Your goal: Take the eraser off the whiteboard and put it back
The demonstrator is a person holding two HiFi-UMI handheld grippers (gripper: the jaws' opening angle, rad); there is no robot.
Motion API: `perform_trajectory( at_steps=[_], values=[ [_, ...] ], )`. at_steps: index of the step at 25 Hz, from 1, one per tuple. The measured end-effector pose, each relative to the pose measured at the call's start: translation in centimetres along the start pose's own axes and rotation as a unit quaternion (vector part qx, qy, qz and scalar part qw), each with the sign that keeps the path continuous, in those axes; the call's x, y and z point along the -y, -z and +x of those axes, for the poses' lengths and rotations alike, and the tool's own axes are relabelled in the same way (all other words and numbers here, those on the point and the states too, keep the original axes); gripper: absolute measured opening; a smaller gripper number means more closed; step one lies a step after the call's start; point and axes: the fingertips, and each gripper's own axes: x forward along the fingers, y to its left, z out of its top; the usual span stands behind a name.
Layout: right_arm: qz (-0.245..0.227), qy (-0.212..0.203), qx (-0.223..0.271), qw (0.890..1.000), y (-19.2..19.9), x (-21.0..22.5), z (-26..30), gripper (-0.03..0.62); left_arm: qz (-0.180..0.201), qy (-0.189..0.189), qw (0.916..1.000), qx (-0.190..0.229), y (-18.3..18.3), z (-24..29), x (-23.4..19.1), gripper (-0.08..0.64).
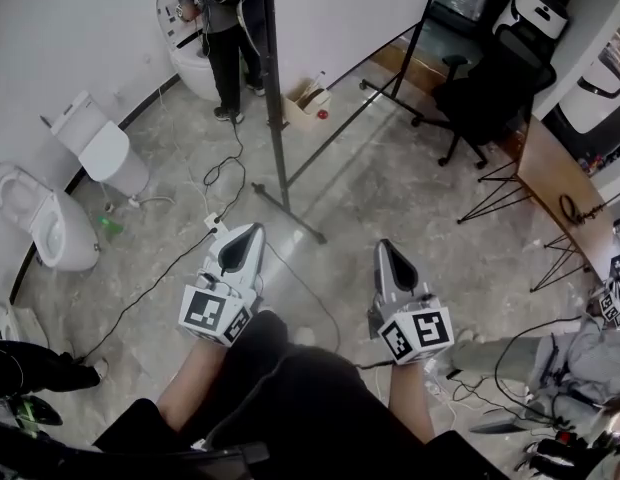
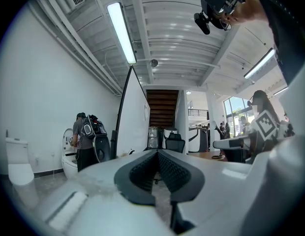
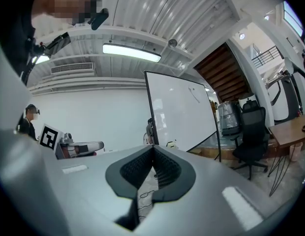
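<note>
The whiteboard (image 1: 350,18) stands on a black frame ahead of me; in the right gripper view its white face (image 3: 182,112) shows at an angle, and in the left gripper view it is nearly edge-on (image 2: 135,119). I cannot make out the eraser for certain. My left gripper (image 1: 252,229) (image 2: 157,152) points level toward the board's stand, jaws together at the tips with nothing between them. My right gripper (image 1: 386,245) (image 3: 153,147) hangs beside it, shut and empty. Both are well short of the board.
The board's black foot bar (image 1: 290,218) and cables (image 1: 225,173) lie on the floor ahead. Toilets (image 1: 100,148) line the left wall, where a person (image 1: 222,28) stands. A cardboard box (image 1: 308,103), an office chair (image 1: 490,88) and a wooden table (image 1: 555,183) stand to the right.
</note>
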Motion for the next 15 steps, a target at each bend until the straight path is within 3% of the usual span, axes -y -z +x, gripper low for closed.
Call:
perform_trajectory(
  at_steps=[15],
  values=[
    [-0.005,-0.004,-0.004,1.0,0.4,0.2,3.3,0.009,-0.008,0.013,0.9999,-0.006,1.3,2.9,-2.3,0.003]
  ],
)
